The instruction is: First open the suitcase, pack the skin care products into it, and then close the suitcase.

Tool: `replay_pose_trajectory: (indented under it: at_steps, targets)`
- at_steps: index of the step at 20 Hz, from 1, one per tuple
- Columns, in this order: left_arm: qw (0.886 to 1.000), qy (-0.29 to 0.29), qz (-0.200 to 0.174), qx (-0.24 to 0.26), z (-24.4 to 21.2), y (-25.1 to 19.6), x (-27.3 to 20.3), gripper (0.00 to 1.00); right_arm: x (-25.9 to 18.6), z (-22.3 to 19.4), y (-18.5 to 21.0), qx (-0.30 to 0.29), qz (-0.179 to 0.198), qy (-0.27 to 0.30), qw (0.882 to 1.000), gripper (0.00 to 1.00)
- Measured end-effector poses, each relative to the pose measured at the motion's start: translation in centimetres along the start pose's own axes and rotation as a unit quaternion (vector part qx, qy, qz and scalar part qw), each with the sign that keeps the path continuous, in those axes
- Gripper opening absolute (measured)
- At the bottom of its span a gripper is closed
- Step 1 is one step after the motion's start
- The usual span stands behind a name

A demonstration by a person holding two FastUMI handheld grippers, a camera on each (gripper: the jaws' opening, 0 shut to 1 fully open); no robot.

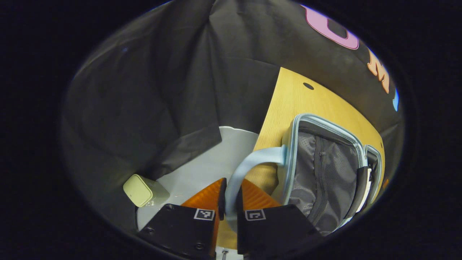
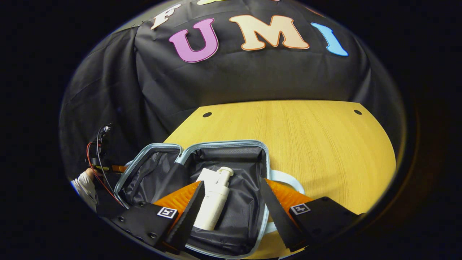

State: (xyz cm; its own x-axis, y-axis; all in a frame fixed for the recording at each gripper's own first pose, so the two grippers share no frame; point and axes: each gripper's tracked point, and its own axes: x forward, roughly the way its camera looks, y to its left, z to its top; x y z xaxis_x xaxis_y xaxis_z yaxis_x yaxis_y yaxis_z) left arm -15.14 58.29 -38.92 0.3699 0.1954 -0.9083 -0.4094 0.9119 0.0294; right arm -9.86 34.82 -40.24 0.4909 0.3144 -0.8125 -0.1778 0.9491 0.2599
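Observation:
A light-blue suitcase (image 2: 265,159) lies open on the wooden table (image 2: 306,137), its dark lining showing. A white pump bottle (image 2: 215,202) rests inside the nearer half. My right gripper (image 2: 231,206) hovers open just above that half, its fingers apart on either side of the bottle. In the left gripper view the lid half (image 1: 325,169) stands tilted up with its grey zipped lining facing me. My left gripper (image 1: 231,202) is shut on the lid's pale blue handle (image 1: 252,162). The left gripper (image 2: 104,159) and a white sleeve (image 2: 85,184) also appear at the suitcase's left side.
A pale green box (image 1: 139,189) sits on the grey floor (image 1: 202,169) below the table's edge. Black cloth hangs behind and beside the table. Bare tabletop spreads to the right of and beyond the suitcase.

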Motion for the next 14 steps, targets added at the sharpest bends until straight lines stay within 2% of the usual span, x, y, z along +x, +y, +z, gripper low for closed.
replay_pose_trajectory:
  at_steps: [1,2,4,6,9,12,14]
  targets:
    - [1.0,-0.013,-0.004,0.0,0.7,-0.4,-1.0,0.13,-0.1,0.1,0.1,-0.001,0.002,-0.001,1.0,0.98]
    - [1.0,-0.012,-0.003,0.005,0.9,-0.5,-1.4,0.05,-0.2,0.1,0.2,-0.002,0.005,-0.003,1.0,0.98]
    - [0.999,-0.036,-0.003,0.019,2.5,-0.9,-3.8,0.01,-0.6,0.5,0.2,-0.007,0.012,-0.007,1.0,0.98]
    - [0.998,-0.063,-0.015,0.02,4.6,-2.4,-6.9,0.03,-1.4,1.1,0.0,-0.014,0.018,-0.017,1.0,0.98]
    - [0.99,-0.128,-0.038,0.035,8.1,-6.1,-12.4,0.0,-2.7,2.1,-0.6,-0.022,0.029,-0.035,0.999,0.98]
    - [0.984,-0.154,-0.056,0.063,9.4,-10.1,-17.0,0.0,-4.6,3.3,-1.8,-0.032,0.039,-0.051,0.997,0.98]
    - [0.979,-0.176,-0.053,0.084,9.8,-12.8,-19.7,0.02,-5.9,3.9,-3.0,-0.033,0.045,-0.063,0.996,0.98]
